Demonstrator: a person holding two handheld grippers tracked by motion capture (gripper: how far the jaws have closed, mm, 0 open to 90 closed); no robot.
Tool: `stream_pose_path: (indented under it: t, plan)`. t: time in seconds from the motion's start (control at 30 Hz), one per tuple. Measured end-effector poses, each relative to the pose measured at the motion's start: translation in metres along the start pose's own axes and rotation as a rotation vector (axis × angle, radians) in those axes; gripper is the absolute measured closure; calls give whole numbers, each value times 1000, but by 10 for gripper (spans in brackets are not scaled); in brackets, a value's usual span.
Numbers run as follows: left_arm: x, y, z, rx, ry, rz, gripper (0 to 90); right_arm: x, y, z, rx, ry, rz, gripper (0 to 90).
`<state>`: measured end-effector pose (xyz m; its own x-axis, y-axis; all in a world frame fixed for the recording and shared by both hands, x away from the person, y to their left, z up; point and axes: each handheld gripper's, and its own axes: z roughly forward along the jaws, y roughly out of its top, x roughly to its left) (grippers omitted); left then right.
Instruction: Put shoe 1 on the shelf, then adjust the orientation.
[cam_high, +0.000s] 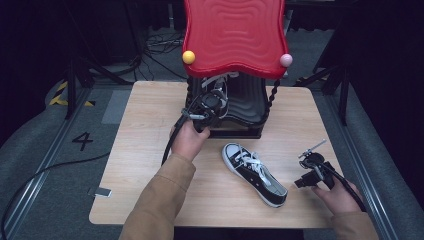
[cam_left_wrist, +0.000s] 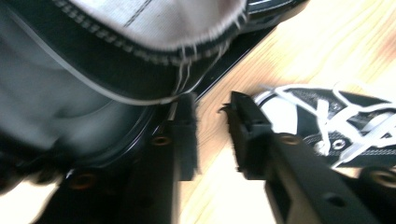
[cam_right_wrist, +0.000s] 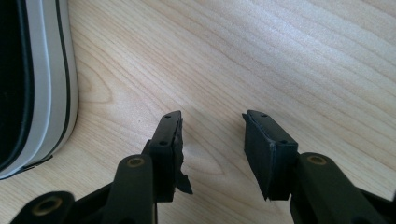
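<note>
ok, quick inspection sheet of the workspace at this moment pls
Surface: light wooden table, bare around the shoes.
Job's things: one black sneaker lying on the table; a second sneaker on the black lower shelf of the red-topped rack.
Clutter: nothing seen.
Grippers: left gripper at the rack shelf by the second sneaker, jaws apart, nothing between them; right gripper open over bare wood beside the table sneaker.
Cables: one trailing from each gripper; more on the floor behind.
Surroundings: grey floor, dark stands, small item on the floor.

Bare table (cam_high: 150, 150) left; rack (cam_high: 240, 107) and sneaker (cam_high: 255, 172) block centre.
</note>
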<state>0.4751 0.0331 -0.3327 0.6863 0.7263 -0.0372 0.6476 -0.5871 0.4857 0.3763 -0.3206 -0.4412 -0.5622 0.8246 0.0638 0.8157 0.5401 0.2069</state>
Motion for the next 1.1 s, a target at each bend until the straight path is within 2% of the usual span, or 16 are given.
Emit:
stream_pose_path:
  t: [0.17,0.2,0.23,0.27,0.3,0.37,0.4,0.47,0.5,0.67,0.77,0.83,0.93,0.97,1.0,1.1]
  plan:
    - [-1,-9,-13,43,0,11,602,1,1,1,3,0,-2,566]
    - [0,-13,-16,55,-14,-14,602,2,1,1,3,1,-5,565]
    - [1,-19,-21,70,-30,-51,547,4,1,0,1,-4,-4,562]
    - [1,-24,-23,60,-38,-86,517,5,2,-1,-1,-8,-10,560]
    - [1,-24,-23,60,-38,-86,489,5,2,-1,-1,-8,-10,560]
    - [2,-36,-28,56,-64,-103,456,7,2,-3,-4,-11,-16,560]
    - [2,-40,-29,65,-71,-130,394,7,3,-5,-7,-11,-21,559]
    - [3,-50,-29,109,-40,-171,223,9,4,-7,-11,-14,-21,554]
    - [3,-54,-29,116,-36,-166,223,9,4,-7,-11,-14,-21,554]
    - [5,-78,-32,148,-39,-202,157,11,7,-9,-17,-17,-29,541]
    - [7,-91,-32,174,-17,-207,173,13,10,-13,-26,-10,-35,534]
    - [8,-98,-32,180,-21,-208,164,14,12,-15,-33,-7,-43,529]
    - [13,-109,-29,186,-21,-237,169,19,16,-23,-56,-2,-61,525]
    - [16,-112,-28,202,-11,-247,169,19,16,-23,-56,-2,-61,525]
    - [20,-118,-27,210,22,-270,174,21,18,-28,-71,-3,-68,524]
    - [24,-126,-27,234,8,-284,171,25,21,-35,-96,15,-74,519]
